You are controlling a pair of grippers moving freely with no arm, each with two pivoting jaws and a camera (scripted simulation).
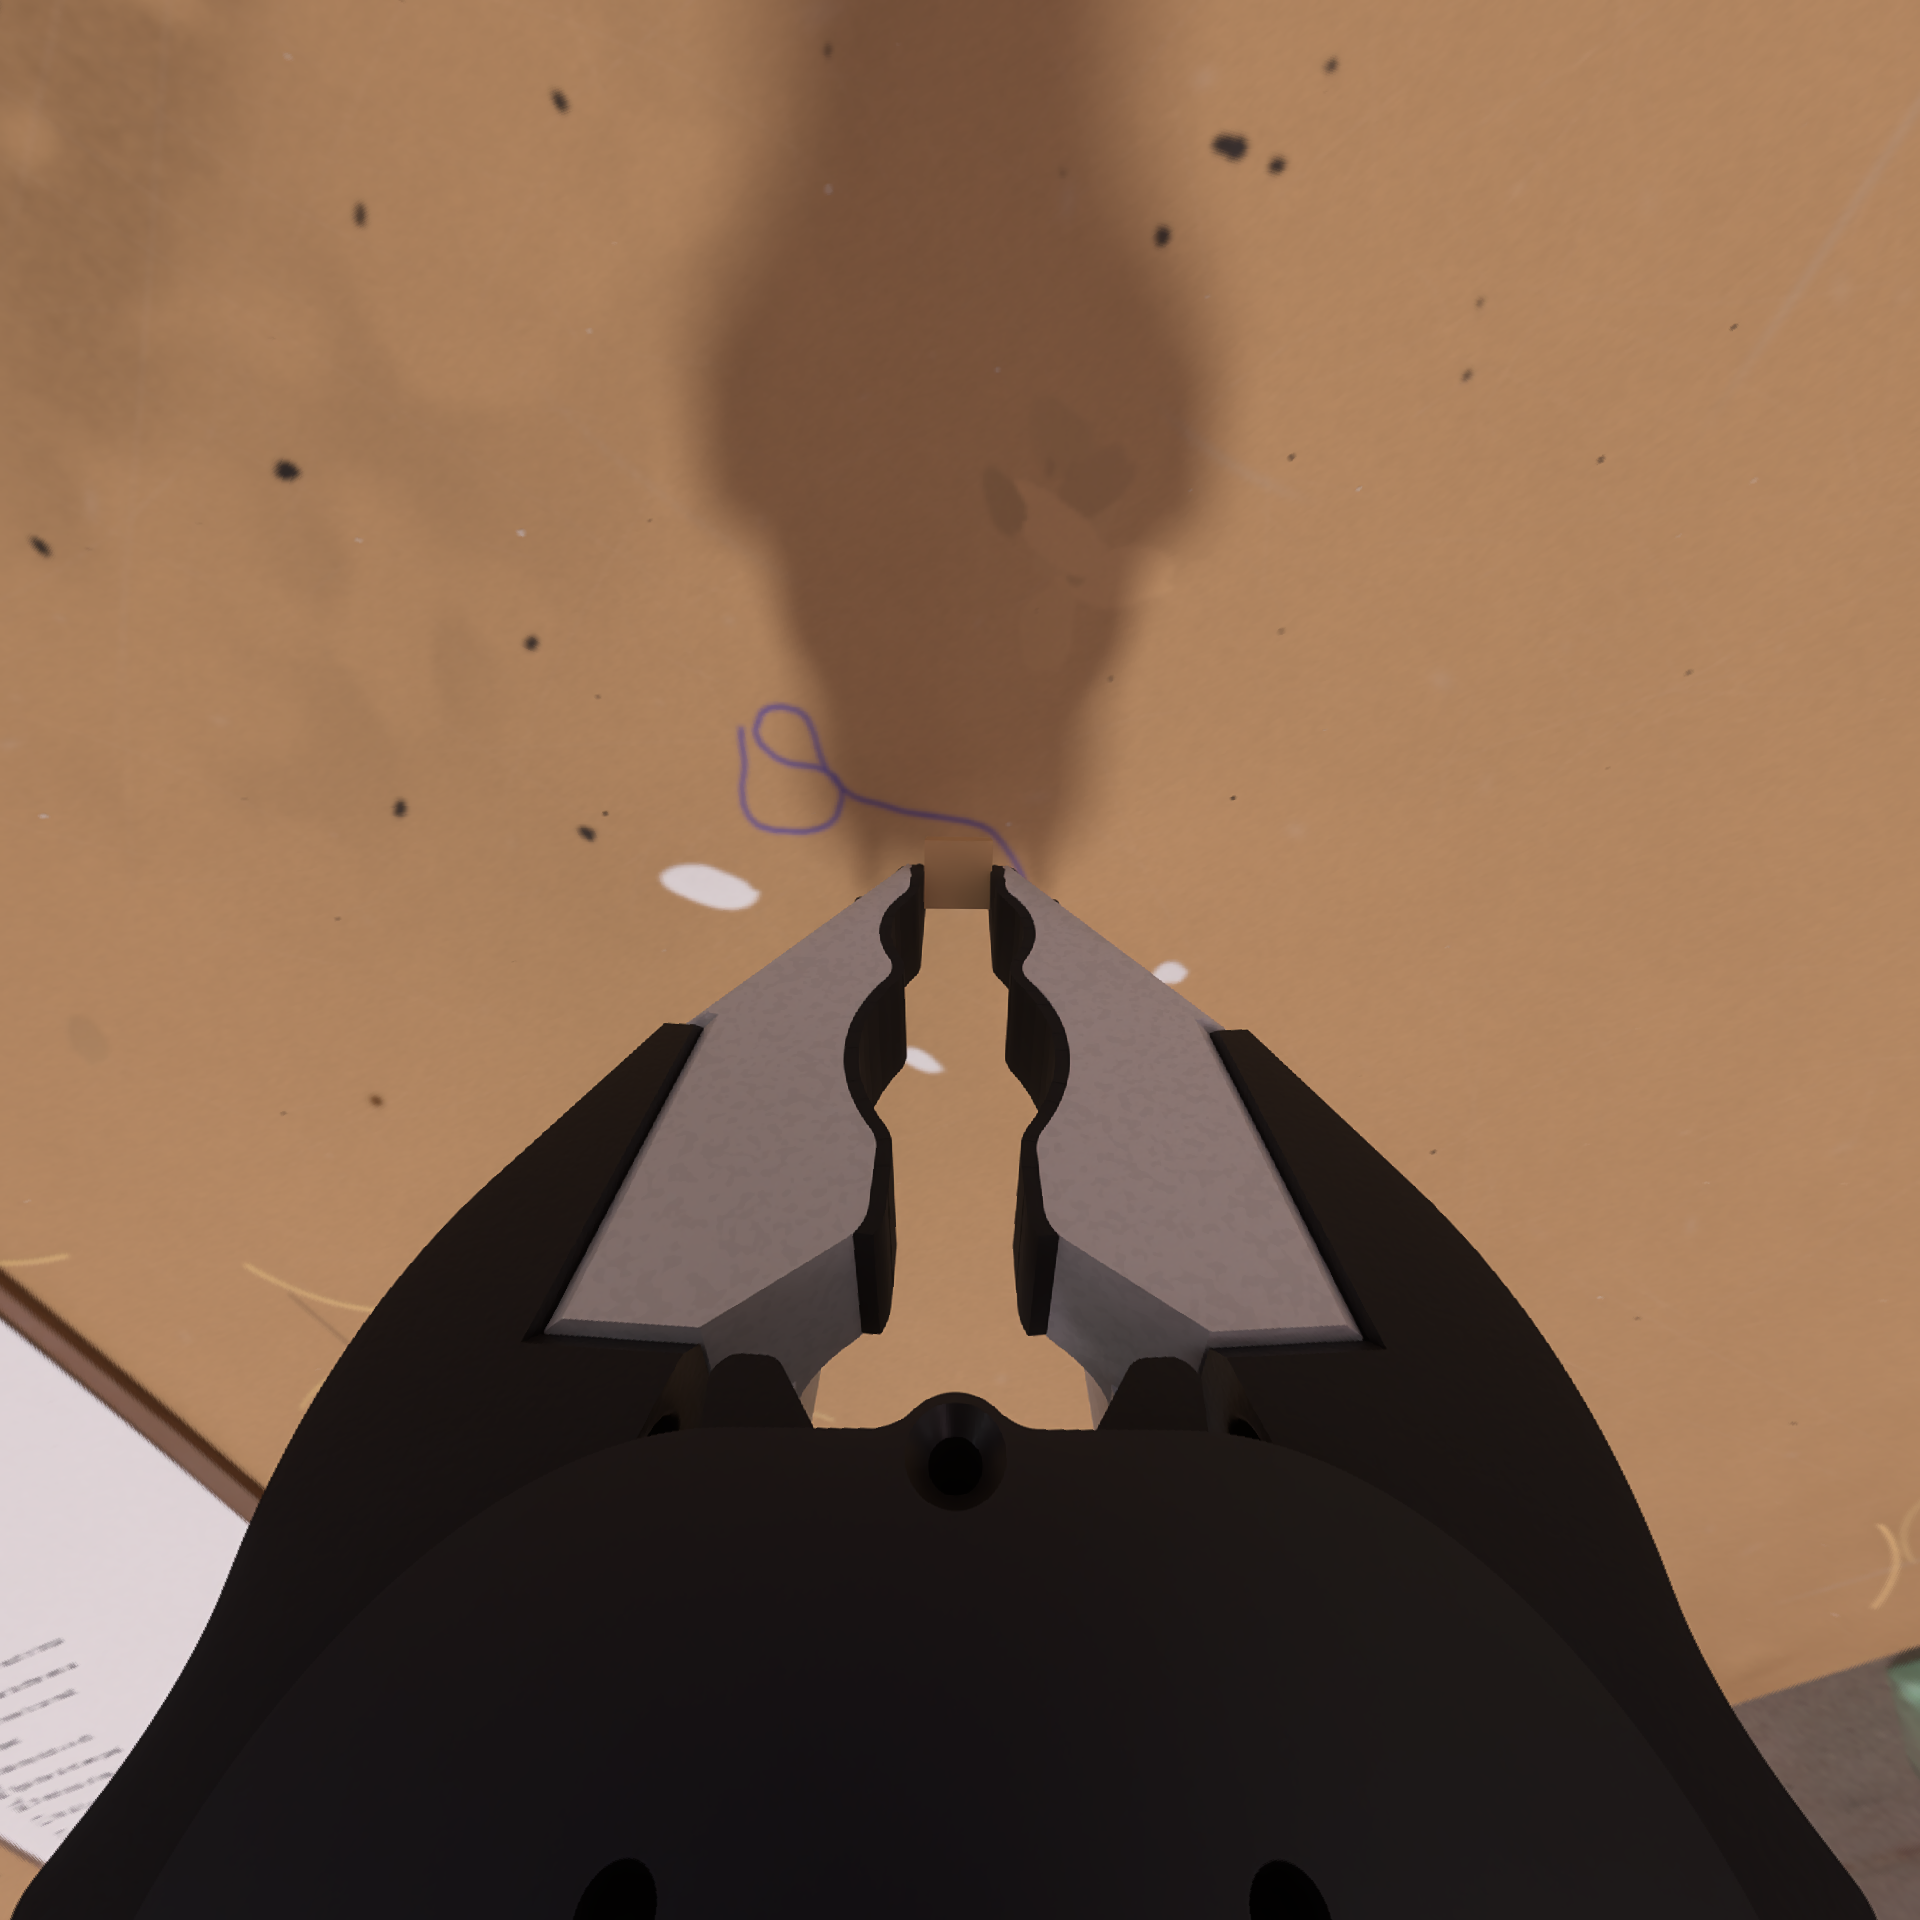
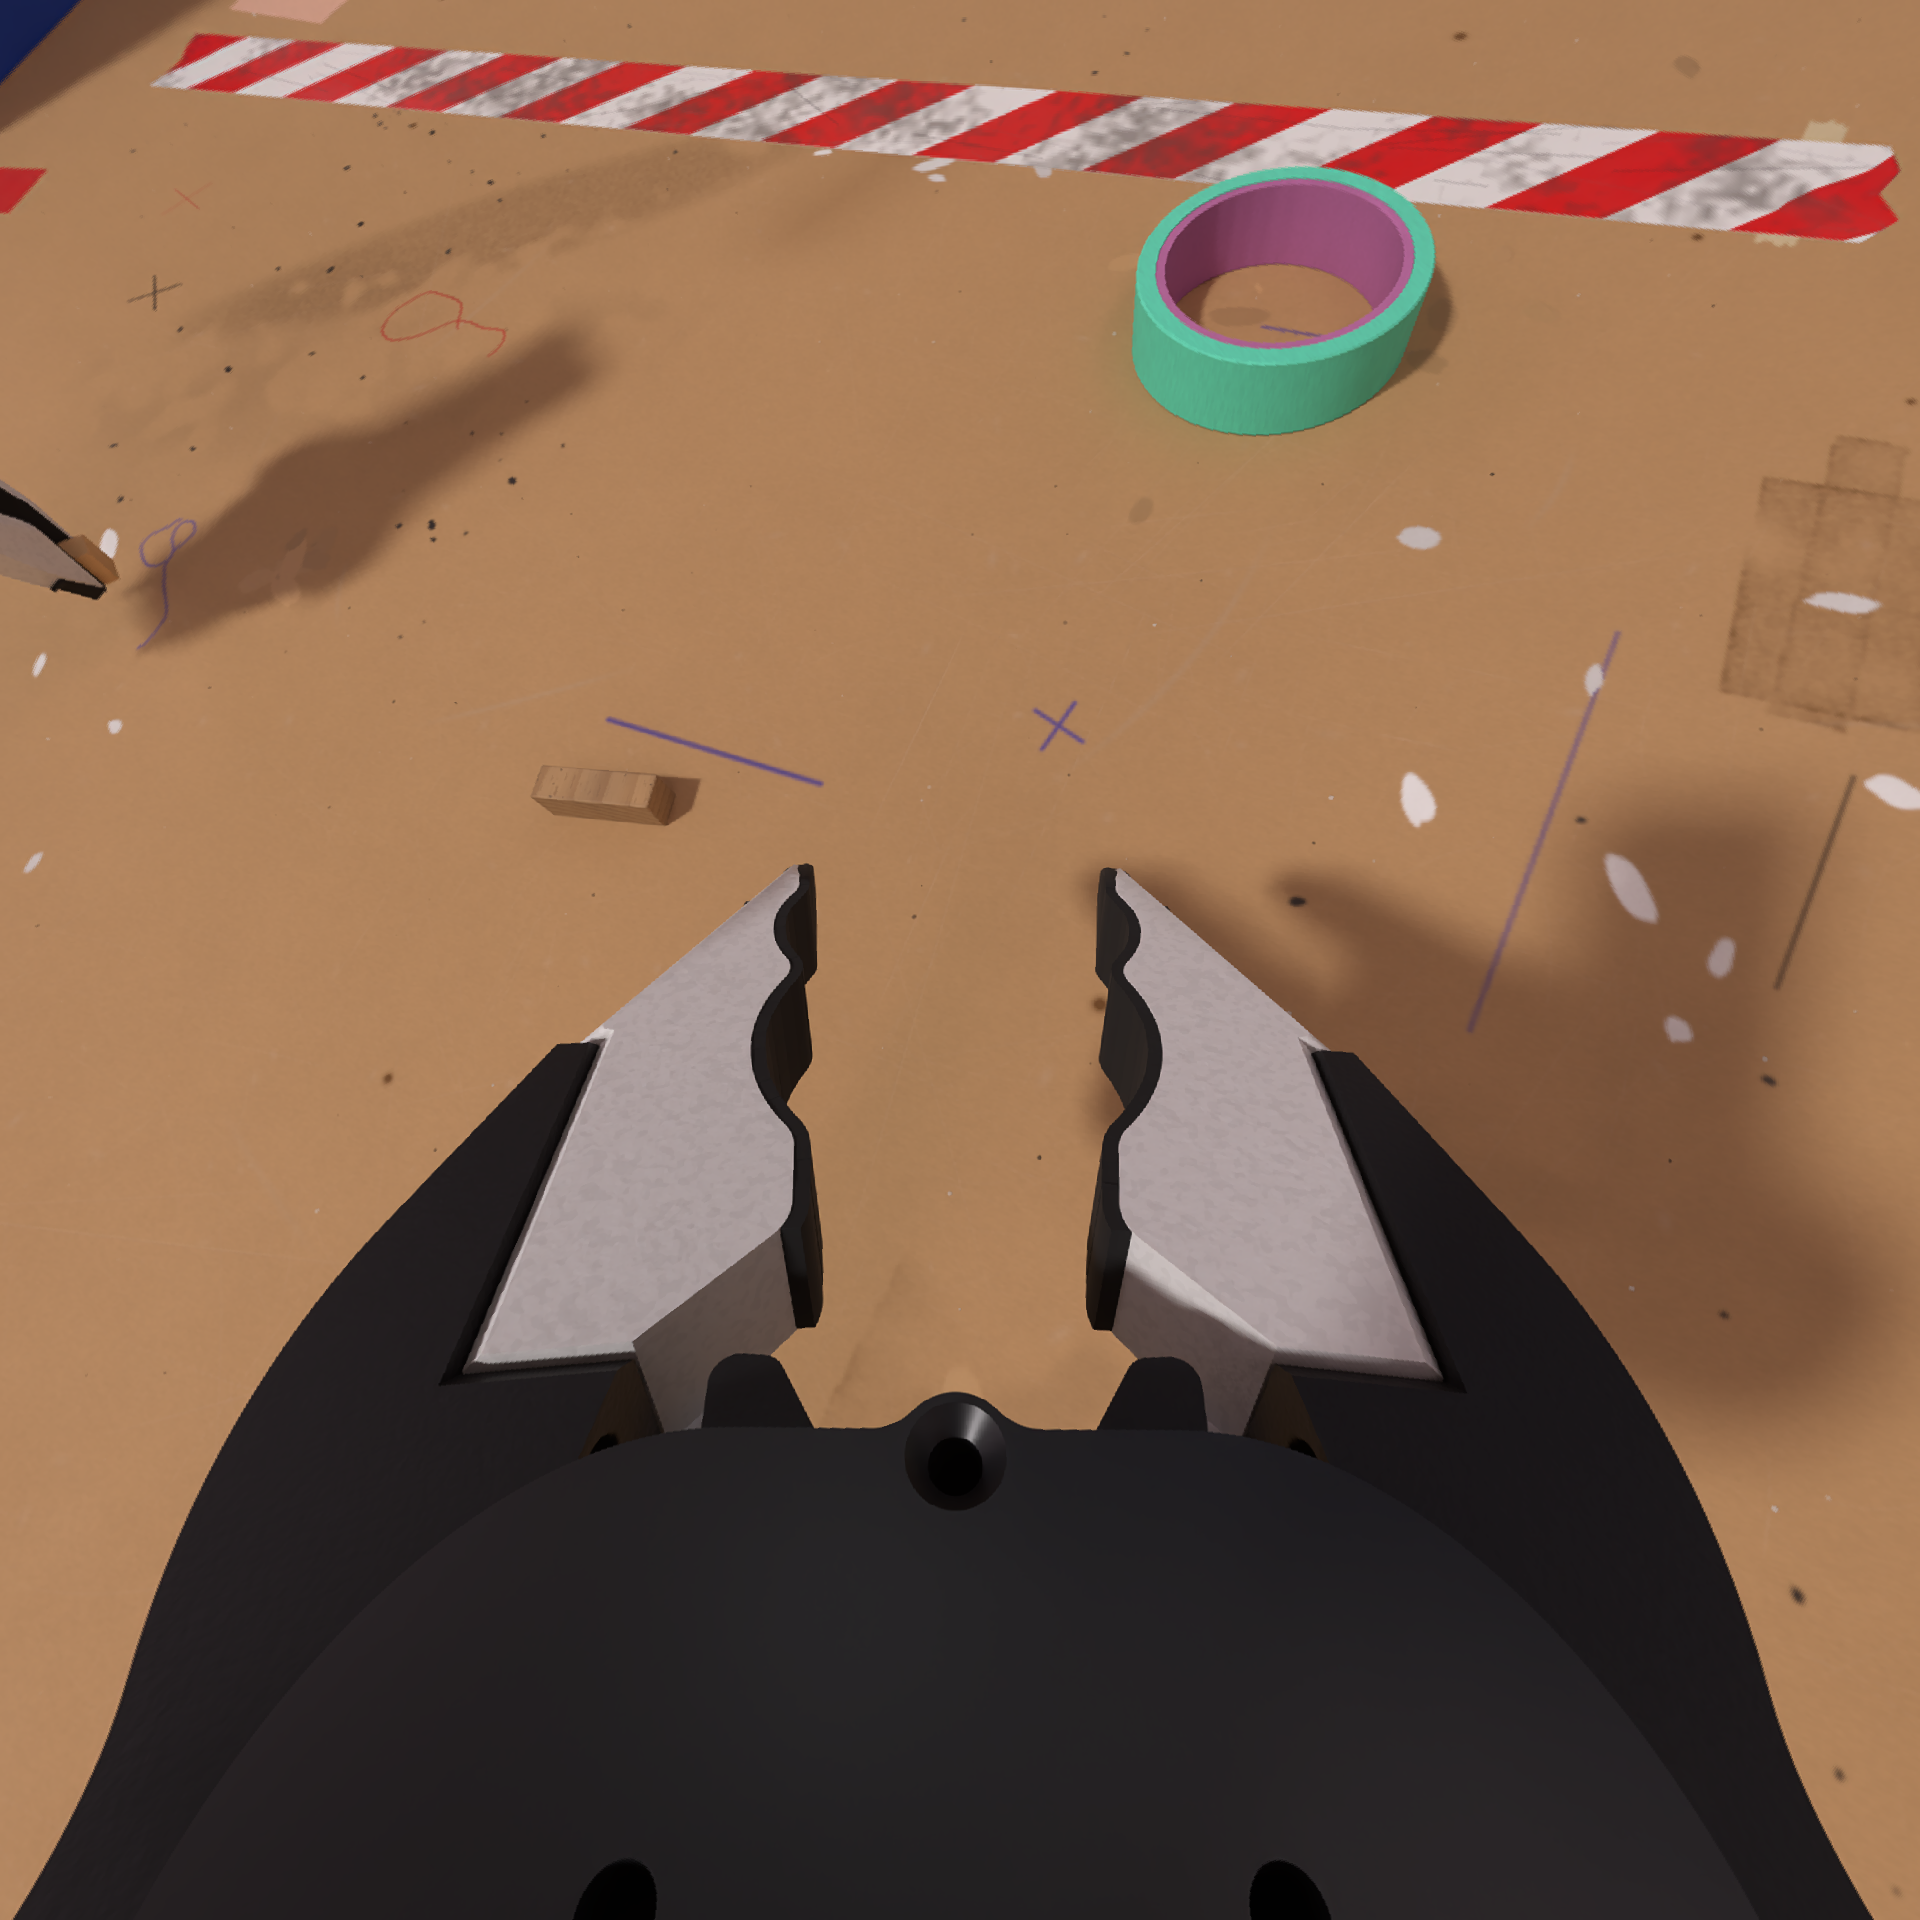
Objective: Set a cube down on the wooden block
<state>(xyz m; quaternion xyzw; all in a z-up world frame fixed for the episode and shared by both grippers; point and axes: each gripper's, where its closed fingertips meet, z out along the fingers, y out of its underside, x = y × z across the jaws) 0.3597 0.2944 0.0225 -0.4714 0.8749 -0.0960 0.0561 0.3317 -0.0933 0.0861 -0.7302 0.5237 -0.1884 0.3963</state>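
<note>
Both tongs show their state plainly. Farthest left of the wooden block (image 2: 606,795), the left gripper (image 1: 957,885) has its jaws drawn narrow and clamped on a small tan cube (image 1: 957,878), pinched right at the fingertips; in the right wrist view the same gripper (image 2: 88,569) pokes in from the left edge with the cube (image 2: 91,558) at its tip. It hangs over the brown tabletop (image 1: 1455,727), well to the left of the block and somewhat beyond it, just beside a purple looped scribble (image 1: 790,769). Whether the cube touches the table or rides just above it, I cannot tell.

The wooden block itself lies flat on the table, long side across the view, with nothing on its top face. Just behind it to the right runs a short purple line (image 2: 715,750), and further right a small purple cross (image 2: 1059,724).

Right of the block and nearer the camera, the right gripper (image 2: 957,894) has its jaws spread wide with nothing between them, only bare table. Far beyond the block to the right sits a green roll of tape (image 2: 1283,301) with a purple inner wall, and behind that a strip of red and white striped tape (image 2: 1039,130) crosses the table.

The step in hand looks like the carry: cube gripped, not yet over the block. The next move calls for bringing the left gripper rightward until the cube is centred above the block's narrow top, lowering it level until it seats, then opening. The top face is slim, so an off-centre release would likely tip the cube off.
</note>
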